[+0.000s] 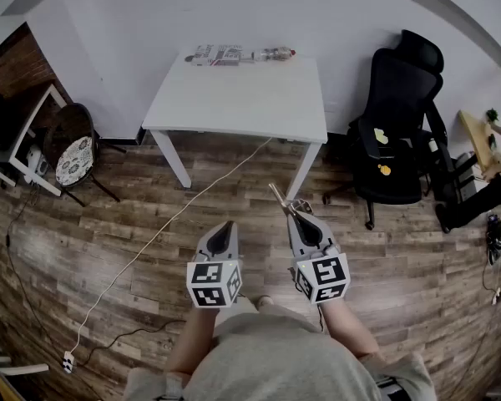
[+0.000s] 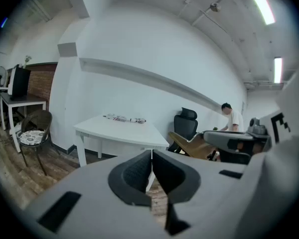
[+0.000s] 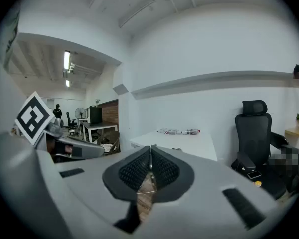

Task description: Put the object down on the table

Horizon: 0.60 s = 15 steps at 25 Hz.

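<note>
My right gripper (image 1: pixel 296 210) is shut on a thin metal stick-like object (image 1: pixel 278 195) that pokes out past its tips to the upper left. In the right gripper view the object (image 3: pixel 151 177) shows as a thin sliver pinched between the ribbed pads (image 3: pixel 137 171). My left gripper (image 1: pixel 226 226) is beside it on the left, shut with nothing between its jaws; its tips (image 2: pixel 151 156) meet in the left gripper view. Both hang over the wood floor, a short way in front of the white table (image 1: pixel 242 98), which also shows ahead in both gripper views (image 2: pixel 124 131) (image 3: pixel 189 141).
A bottle and some packets (image 1: pixel 238 54) lie along the table's far edge. A black office chair (image 1: pixel 401 124) stands to its right, a wicker chair (image 1: pixel 71 144) to its left. A white cable (image 1: pixel 159 232) runs across the floor. A person (image 1: pixel 497 174) is at the far right.
</note>
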Tool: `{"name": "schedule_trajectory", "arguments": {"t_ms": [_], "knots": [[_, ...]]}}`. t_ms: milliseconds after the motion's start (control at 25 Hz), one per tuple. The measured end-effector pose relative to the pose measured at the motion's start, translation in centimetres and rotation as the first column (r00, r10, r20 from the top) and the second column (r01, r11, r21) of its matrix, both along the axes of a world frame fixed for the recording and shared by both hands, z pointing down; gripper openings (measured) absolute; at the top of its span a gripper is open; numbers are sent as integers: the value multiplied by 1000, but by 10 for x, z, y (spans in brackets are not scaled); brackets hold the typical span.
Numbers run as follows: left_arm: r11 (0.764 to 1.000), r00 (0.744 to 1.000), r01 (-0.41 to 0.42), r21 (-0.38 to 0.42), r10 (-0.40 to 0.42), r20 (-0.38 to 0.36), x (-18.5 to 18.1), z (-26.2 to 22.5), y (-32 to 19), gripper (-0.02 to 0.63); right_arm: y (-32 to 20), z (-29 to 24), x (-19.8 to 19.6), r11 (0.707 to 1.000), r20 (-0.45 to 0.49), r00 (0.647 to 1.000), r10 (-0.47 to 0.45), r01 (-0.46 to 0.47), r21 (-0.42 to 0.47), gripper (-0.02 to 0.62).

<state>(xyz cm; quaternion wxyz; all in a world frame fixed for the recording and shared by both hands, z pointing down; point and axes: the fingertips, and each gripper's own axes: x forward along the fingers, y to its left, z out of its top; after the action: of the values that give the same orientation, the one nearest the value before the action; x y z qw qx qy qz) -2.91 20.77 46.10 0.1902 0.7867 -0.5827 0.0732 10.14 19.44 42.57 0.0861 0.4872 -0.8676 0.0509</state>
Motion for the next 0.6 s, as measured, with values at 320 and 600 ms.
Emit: {"name": "schedule_trajectory", "arguments": {"t_ms": [320,600], "knots": [[1000,1000,-1,26,0,13,10,-14,38,10,42,-11,14,1000,14,1000,8,-8,16,8],[999,1000,13,35,-14,22,17,-17,51,9,54,-18,17,999,20,1000,-23,22,35,8]]}}
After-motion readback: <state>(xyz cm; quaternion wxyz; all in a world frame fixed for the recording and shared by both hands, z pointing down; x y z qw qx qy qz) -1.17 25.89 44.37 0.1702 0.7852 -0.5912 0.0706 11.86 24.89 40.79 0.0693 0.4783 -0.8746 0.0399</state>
